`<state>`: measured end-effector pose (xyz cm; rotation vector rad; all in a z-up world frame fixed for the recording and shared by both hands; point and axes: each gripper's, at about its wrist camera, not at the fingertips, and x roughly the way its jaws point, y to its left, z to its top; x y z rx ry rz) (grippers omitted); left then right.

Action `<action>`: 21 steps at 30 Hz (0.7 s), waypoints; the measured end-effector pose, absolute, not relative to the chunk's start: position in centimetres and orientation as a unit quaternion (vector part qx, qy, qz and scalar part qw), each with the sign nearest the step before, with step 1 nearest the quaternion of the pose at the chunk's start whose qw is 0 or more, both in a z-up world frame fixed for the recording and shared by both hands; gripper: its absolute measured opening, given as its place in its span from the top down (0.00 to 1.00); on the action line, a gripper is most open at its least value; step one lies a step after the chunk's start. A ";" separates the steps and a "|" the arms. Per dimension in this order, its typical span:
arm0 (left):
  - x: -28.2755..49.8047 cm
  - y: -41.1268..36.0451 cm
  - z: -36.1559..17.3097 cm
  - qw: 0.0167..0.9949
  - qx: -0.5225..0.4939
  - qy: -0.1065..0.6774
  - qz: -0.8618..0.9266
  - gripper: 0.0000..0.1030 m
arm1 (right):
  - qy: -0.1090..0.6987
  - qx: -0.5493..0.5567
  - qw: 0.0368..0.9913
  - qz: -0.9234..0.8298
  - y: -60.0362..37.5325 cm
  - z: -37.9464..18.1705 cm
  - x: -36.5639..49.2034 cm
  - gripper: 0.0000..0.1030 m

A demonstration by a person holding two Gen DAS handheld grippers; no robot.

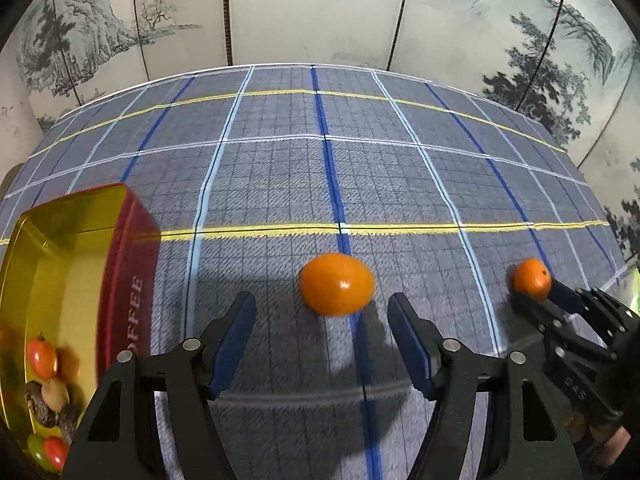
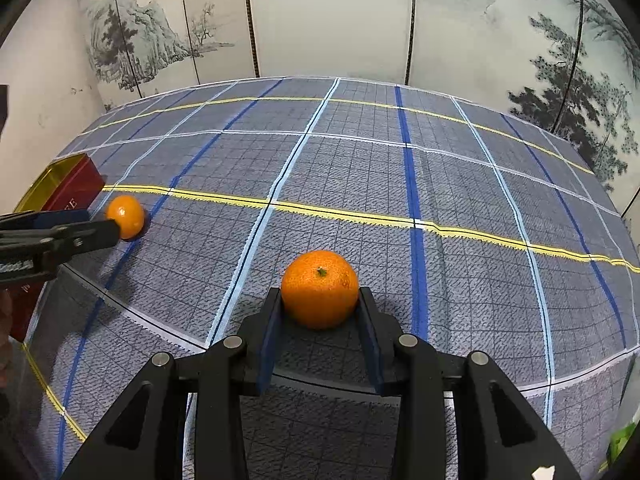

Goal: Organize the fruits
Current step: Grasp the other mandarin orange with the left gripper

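— Where's the tin (image 1: pixel 132 240)?
— Far left on the table (image 1: pixel 280 168), small fruits (image 1: pixel 42 358) inside.
— And the oranges?
— One orange (image 1: pixel 337 284) right of it, the other orange (image 2: pixel 319 289) further right.

Both cameras ride low over the plaid tabletop (image 1: pixel 280 184), facing the painted screen (image 1: pixel 320 12). Left view sits close beside the tin (image 1: pixel 132 248); both share the two oranges.

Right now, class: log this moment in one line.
left gripper: open, behind loose orange | right gripper: shut on stemmed orange | tin: holds small fruits
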<state>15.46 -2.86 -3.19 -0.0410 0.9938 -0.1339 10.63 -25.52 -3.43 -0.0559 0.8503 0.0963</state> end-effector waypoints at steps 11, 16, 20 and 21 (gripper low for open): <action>16.8 -3.3 -4.4 0.875 -0.017 0.480 -0.065 0.54 | 0.412 -0.019 0.910 0.051 -25.9 -3.4 10.6 0.66; 16.3 -3.4 -4.5 0.876 -0.012 0.477 -0.070 0.60 | 0.412 -0.024 0.910 0.048 -25.8 -3.4 10.6 0.66; 15.4 -3.2 -4.4 0.875 -0.014 0.479 -0.072 0.61 | 0.412 -0.028 0.909 0.046 -25.6 -3.5 10.7 0.66; 15.1 -3.2 -4.4 0.875 -0.014 0.479 -0.073 0.61 | 0.413 -0.030 0.909 0.045 -25.6 -3.5 10.7 0.66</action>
